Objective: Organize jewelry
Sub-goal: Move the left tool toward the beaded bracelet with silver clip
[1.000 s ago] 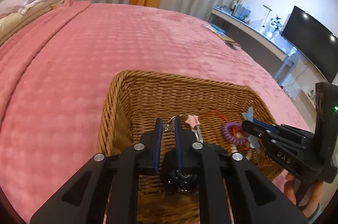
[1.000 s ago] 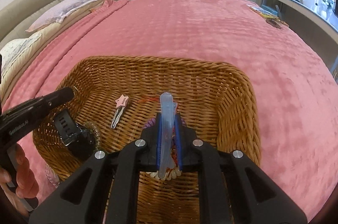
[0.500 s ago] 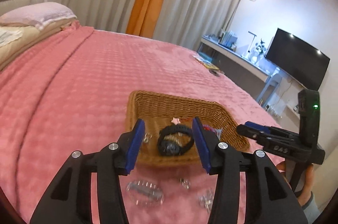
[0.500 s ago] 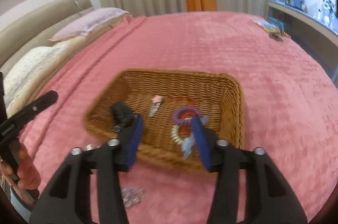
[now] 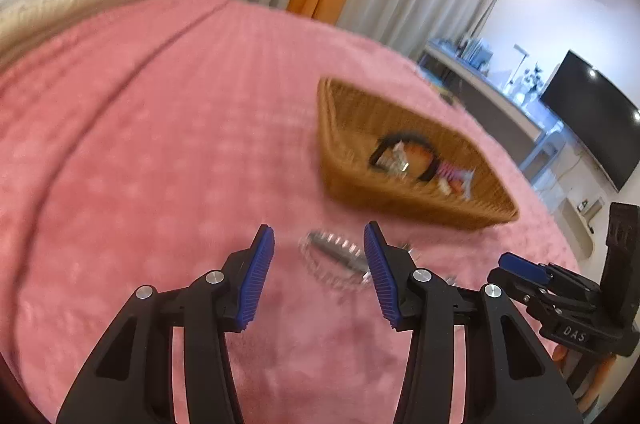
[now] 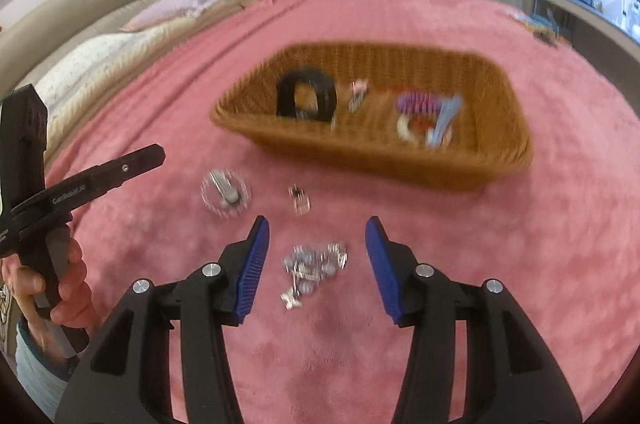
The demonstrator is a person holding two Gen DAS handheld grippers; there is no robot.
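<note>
Pink plush blanket (image 6: 520, 264) covers the bed under both of your tools. Your left hand-held gripper (image 5: 318, 272) is spread wide and holds nothing; between its blue pads (image 5: 256, 276) and a little farther off lies a blurred silver comb-like clip (image 5: 334, 254) on the blanket. Your right hand-held gripper (image 6: 316, 264) is also spread wide and empty, and a small heap of silver jewelry (image 6: 314, 270) lies on the blanket between its fingers.

From the right wrist view, a wicker basket (image 6: 500, 160) sits farther off on the bed, well apart from the heap. Inside it, a black watch (image 6: 306, 98) stands at the left end, a small clip with a pink top (image 6: 357, 94) is near the middle, and a purple coil hair tie (image 6: 416, 103) with a pale blue clip (image 6: 444, 122) lies toward the right end. On the blanket between basket and gripper are the round silver piece (image 6: 225, 193) to the left and a tiny silver item (image 6: 300, 202) beside it.

White lettering on your left tool reads roughly "GenRobot.AI" (image 6: 69, 197). On your right tool, seen from the left wrist, "DAS" (image 5: 574, 333) is legible; anything after it is cut off.
</note>
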